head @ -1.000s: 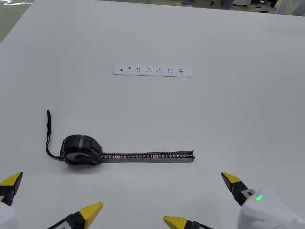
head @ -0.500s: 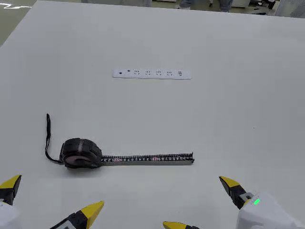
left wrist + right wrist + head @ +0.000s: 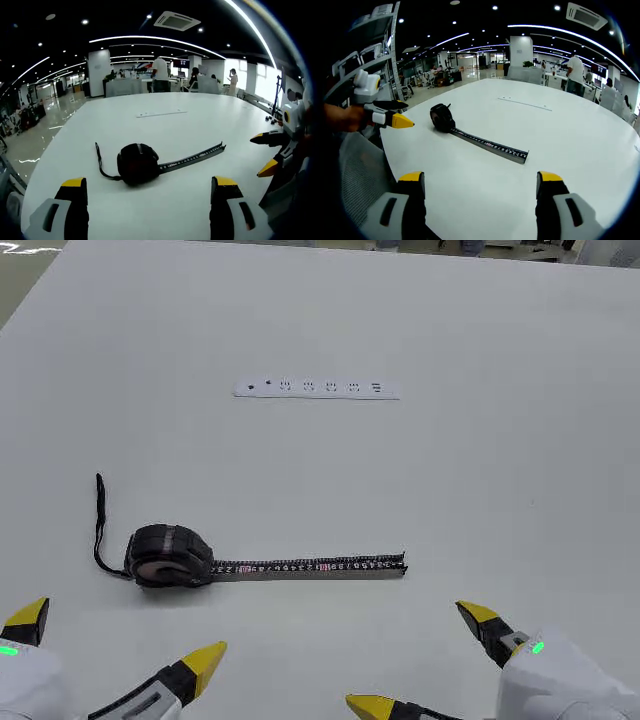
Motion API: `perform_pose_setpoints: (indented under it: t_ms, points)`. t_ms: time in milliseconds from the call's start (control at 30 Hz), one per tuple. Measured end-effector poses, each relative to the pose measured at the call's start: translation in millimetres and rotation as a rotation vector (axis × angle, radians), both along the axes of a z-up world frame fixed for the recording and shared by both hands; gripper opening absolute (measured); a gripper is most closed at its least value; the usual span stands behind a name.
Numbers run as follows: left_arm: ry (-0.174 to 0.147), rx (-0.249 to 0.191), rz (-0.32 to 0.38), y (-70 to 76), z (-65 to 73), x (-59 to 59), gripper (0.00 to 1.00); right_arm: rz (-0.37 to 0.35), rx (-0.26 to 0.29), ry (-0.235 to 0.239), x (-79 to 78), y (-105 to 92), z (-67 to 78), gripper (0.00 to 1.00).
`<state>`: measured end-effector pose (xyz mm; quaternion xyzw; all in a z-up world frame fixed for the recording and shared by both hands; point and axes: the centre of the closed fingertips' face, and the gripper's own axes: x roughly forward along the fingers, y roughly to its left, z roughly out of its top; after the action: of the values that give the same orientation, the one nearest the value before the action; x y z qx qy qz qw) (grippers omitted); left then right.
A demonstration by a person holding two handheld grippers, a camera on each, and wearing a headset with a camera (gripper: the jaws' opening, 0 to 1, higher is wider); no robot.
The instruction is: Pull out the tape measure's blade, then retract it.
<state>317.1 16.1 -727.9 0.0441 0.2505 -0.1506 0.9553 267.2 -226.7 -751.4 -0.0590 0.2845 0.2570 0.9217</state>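
Apparently nothing has shifted: the tape measure lies on the bench with its blade drawn out as before, left gripper and right gripper both released, near it; retraction likely remains.

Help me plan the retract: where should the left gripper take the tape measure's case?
Probably across the round case, from the near side: it lies flat, the blade runs out rightward and the strap trails left.
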Motion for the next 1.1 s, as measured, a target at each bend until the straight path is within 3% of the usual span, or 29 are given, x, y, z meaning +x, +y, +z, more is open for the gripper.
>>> perform_pose_setpoints:
  t_ms: [233,500,800,1100]
  points:
    - [-0.01,0.02,0.054,3.6,0.4,8.0,1.0,0.029,0.009,-0.006,6.9,-5.1,-2.1,0.93]
    - [0.007,0.025,0.106,6.5,-6.2,13.9,1.0,0.092,0.006,-0.015,15.0,-10.3,-5.5,0.91]
    - [0.024,0.023,0.149,6.2,-13.0,21.5,0.99,0.165,0.008,0.004,23.3,-15.9,-14.7,0.88]
    - [0.037,0.024,0.187,5.1,-23.4,35.6,0.98,0.242,-0.014,0.014,34.0,-23.4,-24.6,0.85]
